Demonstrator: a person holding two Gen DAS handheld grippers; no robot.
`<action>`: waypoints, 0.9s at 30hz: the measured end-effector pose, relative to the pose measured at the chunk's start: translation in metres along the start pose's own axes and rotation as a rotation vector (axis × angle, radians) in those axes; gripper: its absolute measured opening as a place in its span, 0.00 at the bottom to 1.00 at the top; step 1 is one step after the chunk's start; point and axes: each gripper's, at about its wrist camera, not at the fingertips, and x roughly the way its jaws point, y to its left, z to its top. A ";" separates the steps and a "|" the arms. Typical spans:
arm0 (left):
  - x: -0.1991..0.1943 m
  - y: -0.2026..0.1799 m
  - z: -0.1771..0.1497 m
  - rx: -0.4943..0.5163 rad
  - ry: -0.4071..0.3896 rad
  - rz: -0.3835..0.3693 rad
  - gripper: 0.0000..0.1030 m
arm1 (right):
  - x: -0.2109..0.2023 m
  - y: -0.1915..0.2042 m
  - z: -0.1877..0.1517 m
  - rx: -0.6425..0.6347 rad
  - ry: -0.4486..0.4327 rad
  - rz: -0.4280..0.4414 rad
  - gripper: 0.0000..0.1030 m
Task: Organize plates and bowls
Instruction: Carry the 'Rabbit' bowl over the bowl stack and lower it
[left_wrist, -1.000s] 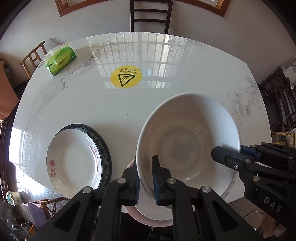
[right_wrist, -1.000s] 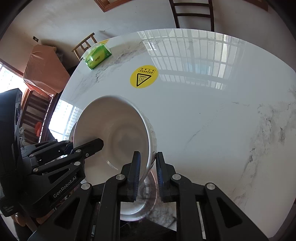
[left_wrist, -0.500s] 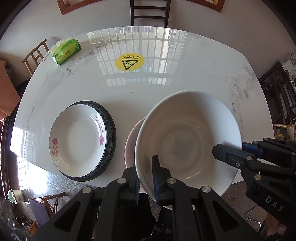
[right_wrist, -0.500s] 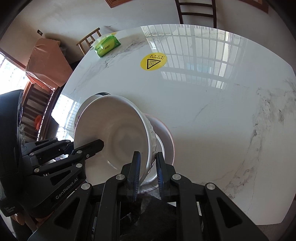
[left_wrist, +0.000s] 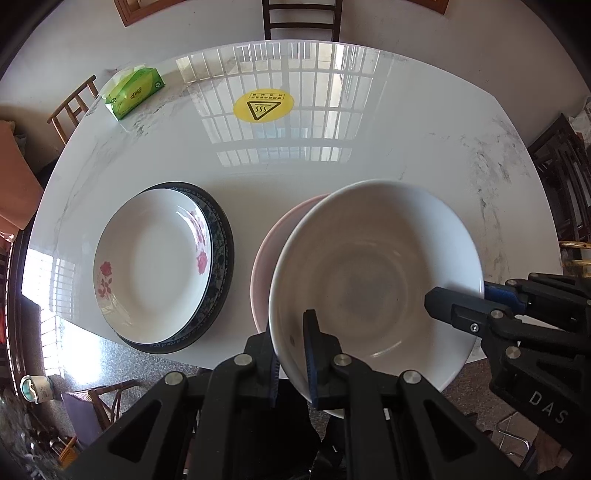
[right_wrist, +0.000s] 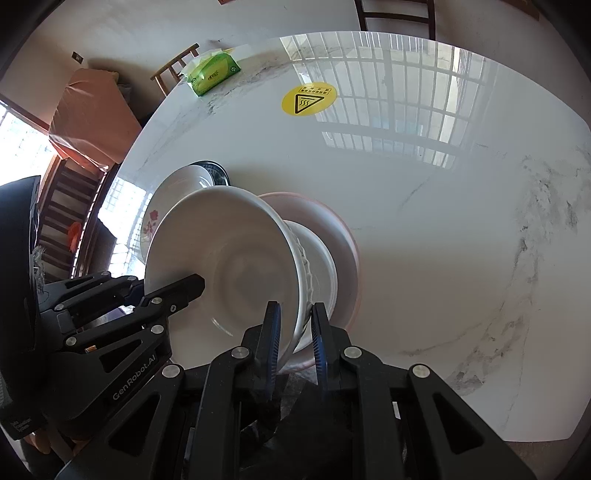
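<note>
Left tool (left_wrist: 290, 354) and right tool (right_wrist: 294, 341) each clamp opposite rims of the white bowl (left_wrist: 373, 280), held tilted above a pink plate (left_wrist: 264, 258) on the bench (left_wrist: 332, 155). Beside it: flowered plate (left_wrist: 151, 266) on dark-rimmed plate (left_wrist: 221, 236).

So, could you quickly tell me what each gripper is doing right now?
Left gripper: shut on the white bowl, at its near rim.
Right gripper: shut on the same bowl's opposite rim.
</note>
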 end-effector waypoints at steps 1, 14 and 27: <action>0.001 0.000 0.000 0.002 0.001 0.002 0.11 | 0.002 -0.001 0.000 0.005 0.003 0.002 0.16; 0.014 -0.001 0.000 0.010 0.013 0.005 0.11 | 0.016 -0.003 0.000 0.016 0.031 0.000 0.17; 0.023 -0.002 0.000 0.014 0.014 0.013 0.11 | 0.021 -0.004 0.002 0.018 0.052 0.003 0.17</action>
